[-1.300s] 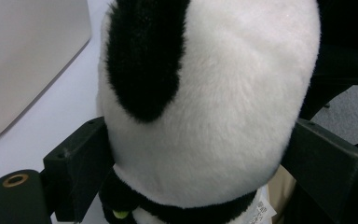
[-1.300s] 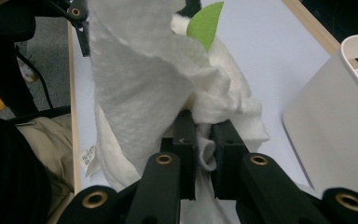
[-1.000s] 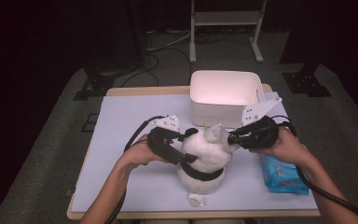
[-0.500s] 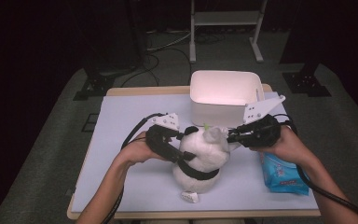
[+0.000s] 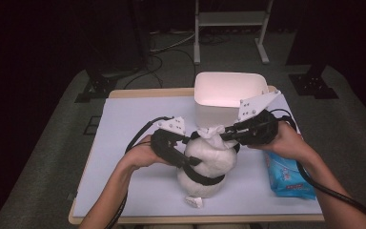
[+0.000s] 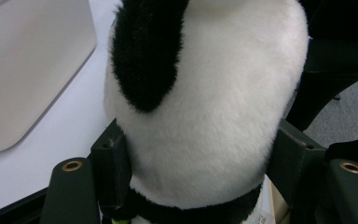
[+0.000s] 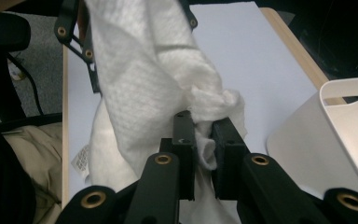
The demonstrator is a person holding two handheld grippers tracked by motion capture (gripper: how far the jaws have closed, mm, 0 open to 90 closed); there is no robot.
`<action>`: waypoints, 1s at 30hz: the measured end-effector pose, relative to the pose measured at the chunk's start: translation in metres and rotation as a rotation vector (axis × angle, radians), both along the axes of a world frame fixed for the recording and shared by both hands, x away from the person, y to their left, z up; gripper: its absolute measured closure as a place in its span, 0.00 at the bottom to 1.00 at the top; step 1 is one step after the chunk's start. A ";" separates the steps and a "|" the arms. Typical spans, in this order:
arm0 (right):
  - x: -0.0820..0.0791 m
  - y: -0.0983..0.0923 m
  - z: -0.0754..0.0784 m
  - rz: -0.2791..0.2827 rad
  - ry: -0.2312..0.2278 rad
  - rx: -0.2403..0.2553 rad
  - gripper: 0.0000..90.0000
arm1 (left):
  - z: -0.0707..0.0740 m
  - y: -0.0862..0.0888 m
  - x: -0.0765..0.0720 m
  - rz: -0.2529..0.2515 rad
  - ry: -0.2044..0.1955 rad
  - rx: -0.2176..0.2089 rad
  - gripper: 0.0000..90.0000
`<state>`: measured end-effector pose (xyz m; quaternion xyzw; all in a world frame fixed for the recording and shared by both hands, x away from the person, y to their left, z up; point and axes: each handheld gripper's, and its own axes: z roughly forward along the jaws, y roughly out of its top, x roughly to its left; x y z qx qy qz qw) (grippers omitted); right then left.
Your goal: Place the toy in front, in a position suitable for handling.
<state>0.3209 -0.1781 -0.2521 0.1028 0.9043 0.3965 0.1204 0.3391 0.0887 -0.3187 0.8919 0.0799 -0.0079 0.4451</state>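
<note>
While left gripper (image 5: pixel 187 155) jaws clamp the plush panda (image 6: pixel 205 116), right gripper (image 7: pixel 204 140) jaws pinch white cloth (image 7: pixel 168 79)

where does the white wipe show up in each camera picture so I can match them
High view: the white wipe sits at centre, atop the plush panda, pinched by the right gripper.
Left gripper view: panda's body between the jaws; I can't make out the wipe.
Right gripper view: wipe centre-left, between the jaws.
Shared landmark: the white bin.
</note>
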 end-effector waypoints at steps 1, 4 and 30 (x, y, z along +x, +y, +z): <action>0.000 -0.001 -0.002 -0.001 0.001 -0.003 0.90 | -0.001 0.002 0.000 0.004 0.005 -0.005 0.36; 0.002 -0.006 -0.008 -0.013 0.016 -0.003 0.90 | -0.004 0.006 0.001 0.011 0.014 -0.017 0.36; 0.001 -0.036 -0.021 -0.075 0.039 0.021 0.89 | 0.018 0.016 0.000 0.009 -0.032 0.057 0.37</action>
